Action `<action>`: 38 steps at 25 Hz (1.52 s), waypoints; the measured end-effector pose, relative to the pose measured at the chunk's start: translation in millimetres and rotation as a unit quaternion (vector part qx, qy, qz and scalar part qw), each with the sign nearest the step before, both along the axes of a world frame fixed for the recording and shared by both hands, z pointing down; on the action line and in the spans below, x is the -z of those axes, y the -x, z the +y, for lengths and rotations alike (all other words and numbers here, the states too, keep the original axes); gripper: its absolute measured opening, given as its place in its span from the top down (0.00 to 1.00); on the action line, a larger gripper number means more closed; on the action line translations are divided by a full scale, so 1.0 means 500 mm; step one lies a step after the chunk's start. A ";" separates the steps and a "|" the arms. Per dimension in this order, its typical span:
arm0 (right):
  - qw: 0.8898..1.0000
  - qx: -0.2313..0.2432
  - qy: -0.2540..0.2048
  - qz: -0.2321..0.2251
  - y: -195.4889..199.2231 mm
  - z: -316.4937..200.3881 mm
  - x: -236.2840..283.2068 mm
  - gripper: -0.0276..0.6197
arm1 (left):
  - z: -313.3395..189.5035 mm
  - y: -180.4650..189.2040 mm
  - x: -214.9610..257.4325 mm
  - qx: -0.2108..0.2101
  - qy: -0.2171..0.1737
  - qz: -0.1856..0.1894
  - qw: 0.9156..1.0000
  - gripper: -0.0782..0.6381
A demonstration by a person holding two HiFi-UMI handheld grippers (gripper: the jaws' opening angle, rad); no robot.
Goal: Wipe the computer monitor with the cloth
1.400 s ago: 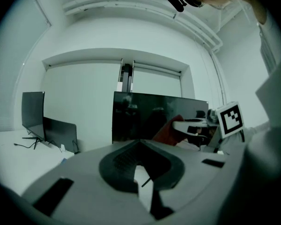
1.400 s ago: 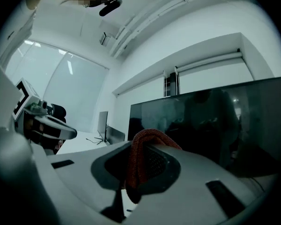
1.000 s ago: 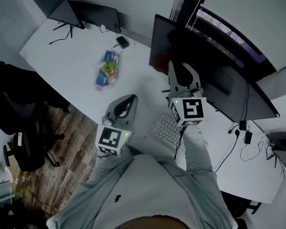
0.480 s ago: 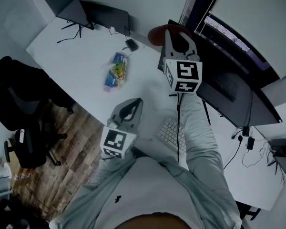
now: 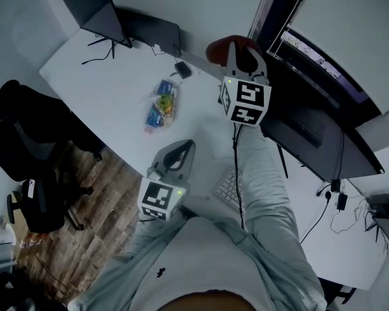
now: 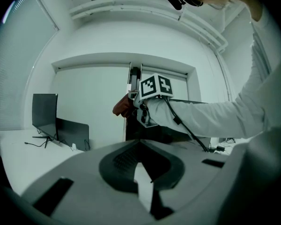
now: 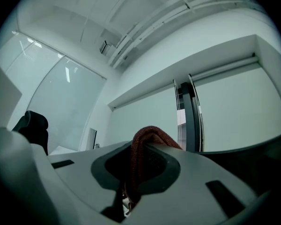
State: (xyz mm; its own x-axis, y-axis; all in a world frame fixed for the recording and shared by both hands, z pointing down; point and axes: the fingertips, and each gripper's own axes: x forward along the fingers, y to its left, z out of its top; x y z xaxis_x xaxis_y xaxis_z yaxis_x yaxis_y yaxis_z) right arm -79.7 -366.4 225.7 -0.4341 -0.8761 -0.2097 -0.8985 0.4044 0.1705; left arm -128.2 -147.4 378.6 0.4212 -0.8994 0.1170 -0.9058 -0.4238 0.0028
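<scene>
My right gripper (image 5: 238,52) is clamped on the cloth (image 5: 222,45) at the monitor's (image 5: 311,127) far corner; the screen runs off toward 4 o'clock. Left gripper (image 5: 176,153) (jaws together, empty) hangs farther off.

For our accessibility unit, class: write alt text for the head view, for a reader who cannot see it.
Seen from above, a person's right tool holds a red cloth at the left edge of a dark monitor. The left tool hangs empty over the white desk, near a keyboard.
</scene>
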 end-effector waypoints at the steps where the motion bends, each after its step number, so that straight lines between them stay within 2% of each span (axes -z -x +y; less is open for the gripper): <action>1: 1.000 -0.001 0.000 0.001 -0.002 0.001 -0.001 0.90 | -0.003 -0.001 0.002 -0.002 -0.001 -0.001 1.000 0.86; 10: 1.000 -0.014 0.005 -0.015 -0.078 0.023 -0.002 0.90 | -0.031 -0.031 0.008 -0.030 -0.011 -0.002 0.999 0.86; 19: 0.998 -0.053 0.001 -0.021 -0.219 0.078 -0.011 0.90 | -0.048 -0.099 0.015 -0.076 -0.012 -0.007 0.997 0.86; 25: 0.996 -0.076 0.009 -0.050 -0.349 0.130 -0.013 0.90 | -0.047 -0.175 0.017 -0.125 -0.011 -0.011 0.992 0.86; 32: 0.989 -0.128 0.014 -0.073 -0.536 0.201 -0.010 0.90 | -0.033 -0.295 0.010 -0.197 -0.009 -0.008 0.980 0.86; 38: 0.975 -0.199 0.015 -0.097 -0.719 0.272 -0.016 0.90 | -0.019 -0.384 -0.003 -0.251 -0.003 -0.004 0.968 0.86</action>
